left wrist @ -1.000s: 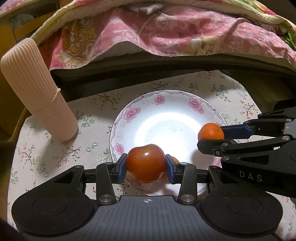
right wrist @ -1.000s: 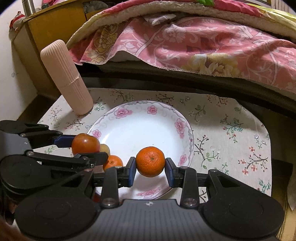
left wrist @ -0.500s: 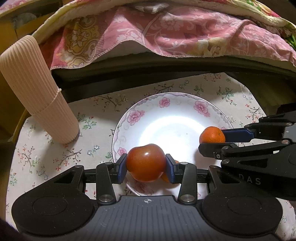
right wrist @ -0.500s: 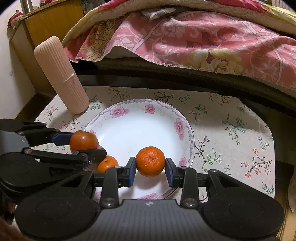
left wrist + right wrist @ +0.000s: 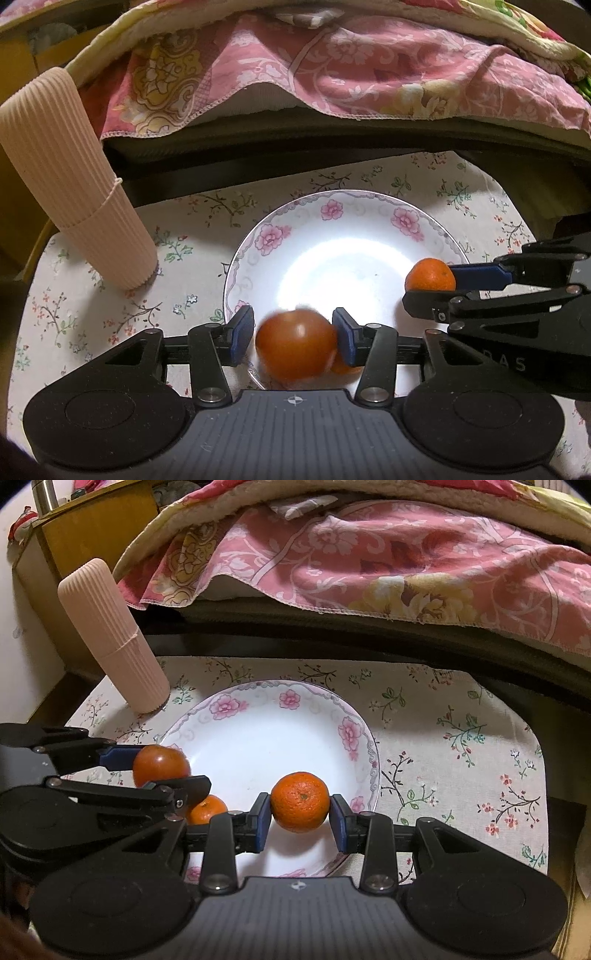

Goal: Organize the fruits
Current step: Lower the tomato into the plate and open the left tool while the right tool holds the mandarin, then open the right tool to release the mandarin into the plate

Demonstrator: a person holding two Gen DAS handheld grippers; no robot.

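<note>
Red tomato (image 5: 295, 343) drops blurred from the opening left gripper (image 5: 293, 336) onto the plate (image 5: 258, 236), while the right gripper (image 5: 300, 818) clamps 1 mandarin (image 5: 300, 800) above the rim for release.

Both wrist views close, angled down, sharing plate (image 5: 255, 236) from opposite sides.

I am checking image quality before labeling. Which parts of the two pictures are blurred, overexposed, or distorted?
Left wrist view: the tomato between the opening left gripper is motion-blurred, and strong glare whitens the plate centre. Right wrist view: the mandarin in the right gripper is sharp, with little glare. Both views: fisheye bends the edges and the corners are dark.
</note>
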